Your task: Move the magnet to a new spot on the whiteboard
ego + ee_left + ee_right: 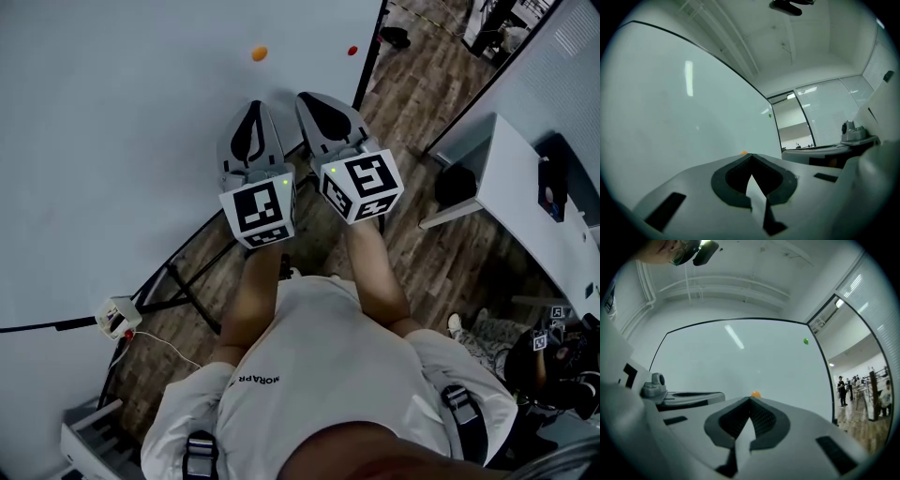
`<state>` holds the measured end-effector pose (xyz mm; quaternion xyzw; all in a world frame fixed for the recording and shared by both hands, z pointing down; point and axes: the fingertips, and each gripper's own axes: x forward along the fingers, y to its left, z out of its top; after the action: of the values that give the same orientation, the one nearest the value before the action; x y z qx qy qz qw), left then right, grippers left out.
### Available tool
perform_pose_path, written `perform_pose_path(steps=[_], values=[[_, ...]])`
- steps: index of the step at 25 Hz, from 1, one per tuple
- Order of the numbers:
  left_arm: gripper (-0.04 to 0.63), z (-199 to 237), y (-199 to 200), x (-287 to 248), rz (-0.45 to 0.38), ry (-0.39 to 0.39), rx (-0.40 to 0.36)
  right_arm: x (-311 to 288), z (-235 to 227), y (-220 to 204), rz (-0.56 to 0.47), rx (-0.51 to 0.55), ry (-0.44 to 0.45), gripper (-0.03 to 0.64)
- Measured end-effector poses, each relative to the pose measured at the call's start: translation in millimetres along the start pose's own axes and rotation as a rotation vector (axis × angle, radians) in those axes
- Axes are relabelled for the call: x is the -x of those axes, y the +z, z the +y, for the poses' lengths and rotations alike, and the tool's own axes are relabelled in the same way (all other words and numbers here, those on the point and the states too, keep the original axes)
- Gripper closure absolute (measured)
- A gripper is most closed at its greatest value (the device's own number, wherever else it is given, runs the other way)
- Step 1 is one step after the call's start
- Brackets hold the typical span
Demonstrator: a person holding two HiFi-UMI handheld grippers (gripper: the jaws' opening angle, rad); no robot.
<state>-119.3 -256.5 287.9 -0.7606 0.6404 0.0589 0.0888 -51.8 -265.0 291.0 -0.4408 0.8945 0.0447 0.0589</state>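
Right gripper (751, 400): jaws pressed together, tips meeting, nothing between them.
Left gripper (751, 157): jaws closed too, and empty.
Orange magnet (259, 53): on the whiteboard (112, 141), apart from both grippers; in the head view it lies at 12 o'clock of the left tips and 11 o'clock of the right.
Nearer hand: about even; left judged slightly closer.
Axis: small round button with no long axis, so any side should serve.
Second magnet (352, 51): at 3 o'clock of the orange one, near the dark frame (370, 56).
Finish: board smooth and glossy; jaw pads black and ribbed; shells grey plastic.
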Motion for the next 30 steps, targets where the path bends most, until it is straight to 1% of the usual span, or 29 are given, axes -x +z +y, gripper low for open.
perform_pose_path(steps=[9, 14, 22, 26, 30], values=[[0.592, -1, -5, -4, -0.007, 0.031, 0.024, -9, -7, -8, 0.018, -0.004, 0.038, 0.603], [0.592, -3, 1, -8, -0.019, 0.047, 0.017, -17, -13, -5, 0.012, -0.021, 0.062, 0.603], [0.592, 0, 3, -15, -0.024, 0.059, 0.006, -31, -24, -2, 0.000, -0.029, 0.074, 0.603], [0.592, 5, 0, -14, -0.022, 0.069, 0.015, -38, -20, -9, 0.016, -0.026, 0.077, 0.603], [0.592, 11, -2, -15, -0.024, 0.083, 0.026, -46, -14, -11, 0.018, -0.025, 0.101, 0.601]])
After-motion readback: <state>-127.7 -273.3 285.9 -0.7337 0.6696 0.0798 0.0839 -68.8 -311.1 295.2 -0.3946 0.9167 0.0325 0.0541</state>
